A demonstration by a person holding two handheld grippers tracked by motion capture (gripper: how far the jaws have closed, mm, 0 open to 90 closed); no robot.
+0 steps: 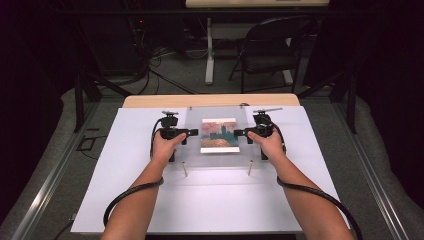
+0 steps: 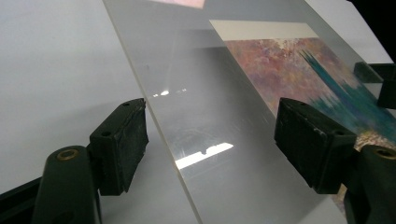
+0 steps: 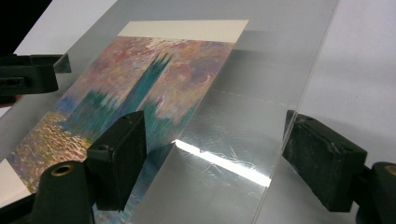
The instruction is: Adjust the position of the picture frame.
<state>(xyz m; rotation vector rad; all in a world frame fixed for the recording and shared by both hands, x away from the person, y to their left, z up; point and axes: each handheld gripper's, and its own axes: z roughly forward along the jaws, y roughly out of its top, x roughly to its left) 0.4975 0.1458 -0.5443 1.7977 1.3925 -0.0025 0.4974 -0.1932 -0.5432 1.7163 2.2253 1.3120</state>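
A clear acrylic plate lies over a colourful painting print on a white board. My left gripper is at the plate's left edge, my right gripper at its right edge, the two facing each other. In the left gripper view, the open left gripper straddles the edge of the plate without pressing on it, and the print lies beyond. In the right gripper view, the right gripper likewise stands open around the edge of the plate, beside the print.
Two thin metal pegs stand at the plate's near edge. The white board rests on a wooden table. A black folding chair and cables are on the floor behind the table. Bare white board lies toward me.
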